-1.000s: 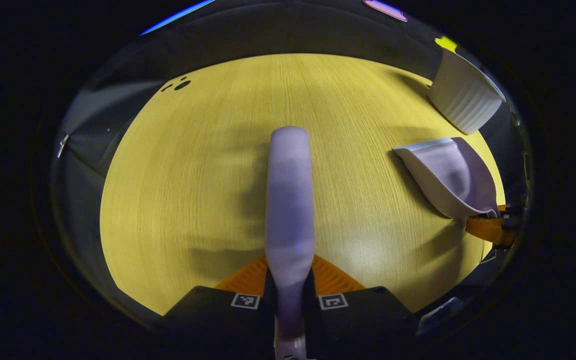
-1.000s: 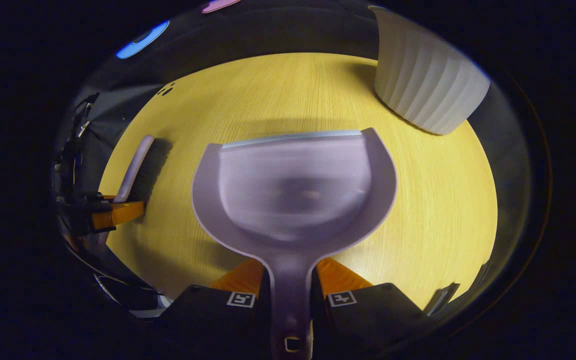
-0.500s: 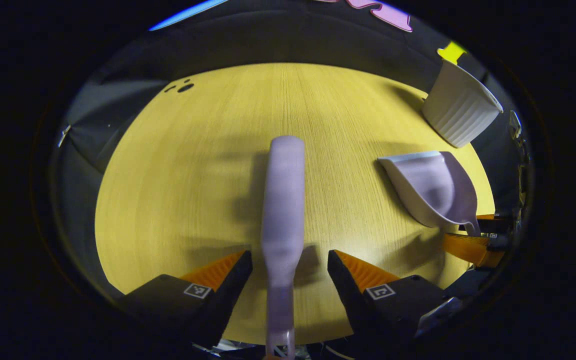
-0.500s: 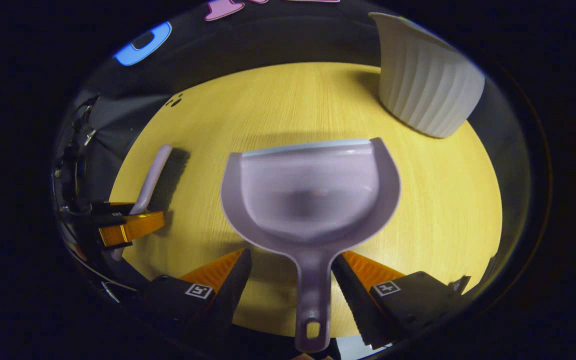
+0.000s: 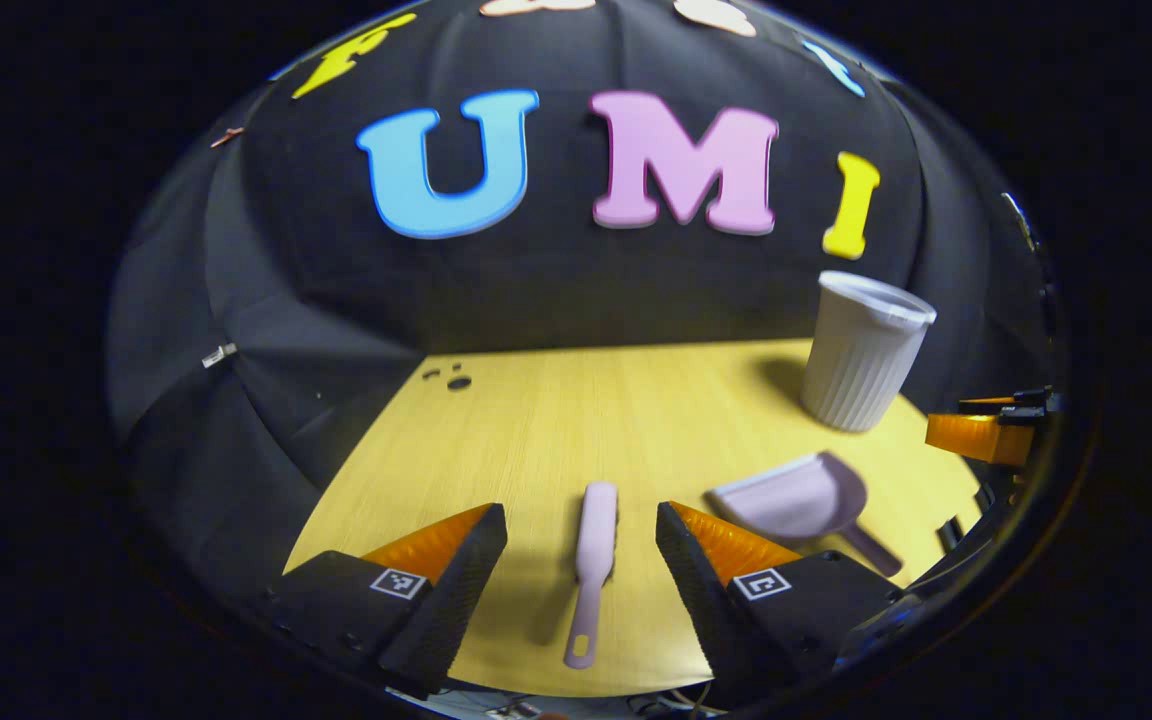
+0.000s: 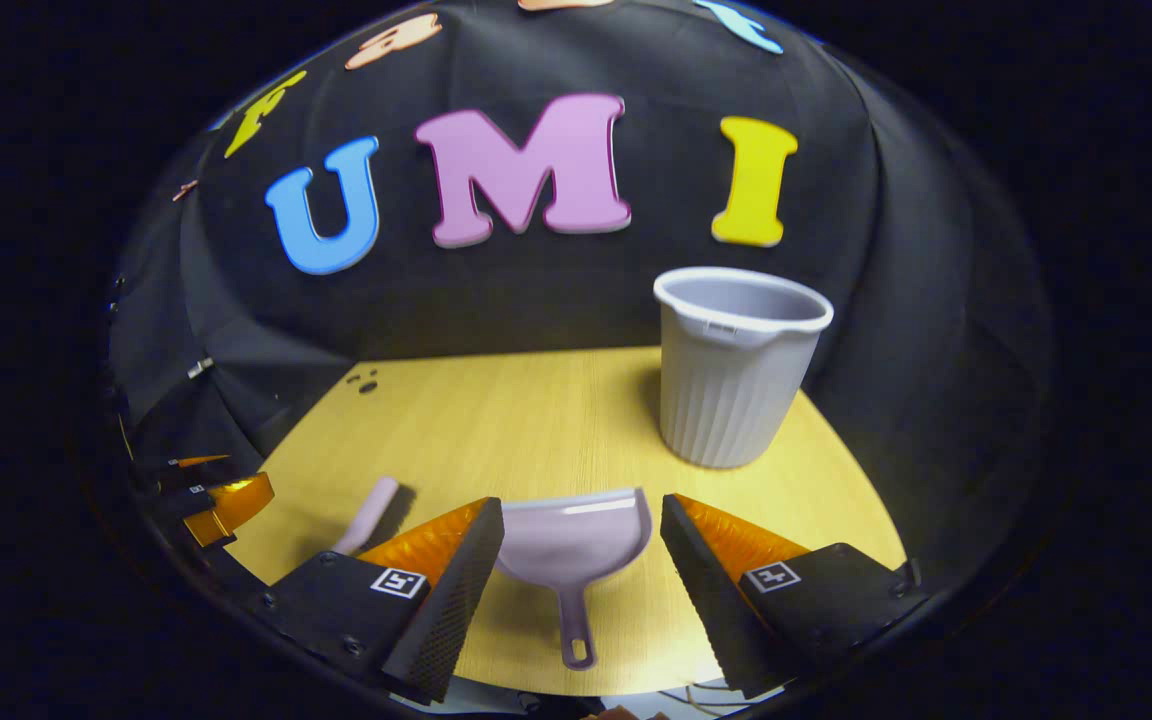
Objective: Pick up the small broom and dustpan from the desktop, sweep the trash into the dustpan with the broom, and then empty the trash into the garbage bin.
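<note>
A lilac small broom [image 5: 593, 558] lies flat on the yellow wooden desktop [image 5: 556, 420], handle toward me. My left gripper [image 5: 581, 540] hangs open above it, fingers well apart on either side and not touching. To its right rests the lilac dustpan [image 5: 796, 500]. In the right gripper view the dustpan [image 6: 571, 545] lies on the desktop [image 6: 496, 420] between the open fingers of my right gripper [image 6: 576, 535], which is raised clear of it. The broom [image 6: 368, 512] shows at the left. The white ribbed garbage bin [image 6: 733, 365] stands upright behind the dustpan; the bin [image 5: 861, 350] also shows far right.
Small dark holes [image 5: 456, 380] mark the desktop's far left corner. The black cloth wall rises right behind the desktop. The other gripper [image 5: 981, 435] shows at the right edge of the left gripper view, and at the left edge [image 6: 221, 500] of the right gripper view.
Both grippers let go, opening around the broom and dustpan, then lifted up and back. Broom and dustpan now lie on the desktop, and the wall has come into view.
</note>
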Tool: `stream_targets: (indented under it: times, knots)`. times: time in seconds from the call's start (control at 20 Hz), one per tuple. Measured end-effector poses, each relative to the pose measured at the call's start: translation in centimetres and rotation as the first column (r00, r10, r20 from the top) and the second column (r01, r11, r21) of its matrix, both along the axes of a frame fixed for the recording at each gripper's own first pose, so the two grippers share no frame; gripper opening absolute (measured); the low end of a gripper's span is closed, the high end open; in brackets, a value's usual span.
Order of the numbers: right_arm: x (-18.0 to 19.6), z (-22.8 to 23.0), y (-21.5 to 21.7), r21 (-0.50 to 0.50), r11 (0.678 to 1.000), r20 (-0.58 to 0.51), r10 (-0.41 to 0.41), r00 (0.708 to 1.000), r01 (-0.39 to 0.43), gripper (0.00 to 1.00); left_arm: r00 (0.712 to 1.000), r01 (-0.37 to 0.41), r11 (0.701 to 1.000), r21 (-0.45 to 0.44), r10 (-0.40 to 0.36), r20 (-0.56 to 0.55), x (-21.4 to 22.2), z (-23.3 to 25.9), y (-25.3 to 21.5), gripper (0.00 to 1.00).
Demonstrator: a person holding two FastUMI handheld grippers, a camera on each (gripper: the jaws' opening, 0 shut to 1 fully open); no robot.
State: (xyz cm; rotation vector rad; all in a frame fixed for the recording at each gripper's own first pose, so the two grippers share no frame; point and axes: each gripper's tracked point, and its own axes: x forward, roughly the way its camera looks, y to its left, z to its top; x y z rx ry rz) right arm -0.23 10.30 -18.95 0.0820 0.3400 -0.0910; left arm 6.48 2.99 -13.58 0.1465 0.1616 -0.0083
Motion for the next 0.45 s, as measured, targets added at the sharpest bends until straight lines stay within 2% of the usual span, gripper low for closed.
stream_targets:
  times: [0.1,0.2,0.3,0.45]
  knots:
    - [-2.0,4.8,-0.5,-0.053,0.998,0.121,-0.013,0.993,0.019,0.99,0.994,0.031,0.999,-0.025,-0.028,0.105,-2.5,3.1,-1.1,0.95]
    - [-3.7,7.3,-0.6,-0.095,0.995,0.210,-0.020,0.977,0.041,0.99,0.977,0.037,0.999,-0.020,-0.032,0.211,-5.1,6.2,-1.3,0.95]
    - [-4.4,7.6,0.0,-0.102,0.994,0.247,-0.022,0.969,0.049,0.99,0.956,0.057,0.998,-0.003,-0.054,0.287,-7.3,8.3,-2.0,0.95]
    - [-4.2,7.9,-0.1,-0.070,0.997,0.261,-0.005,0.965,0.024,0.99,0.946,0.082,0.997,-0.009,-0.074,0.315,-9.5,9.2,-3.5,0.96]
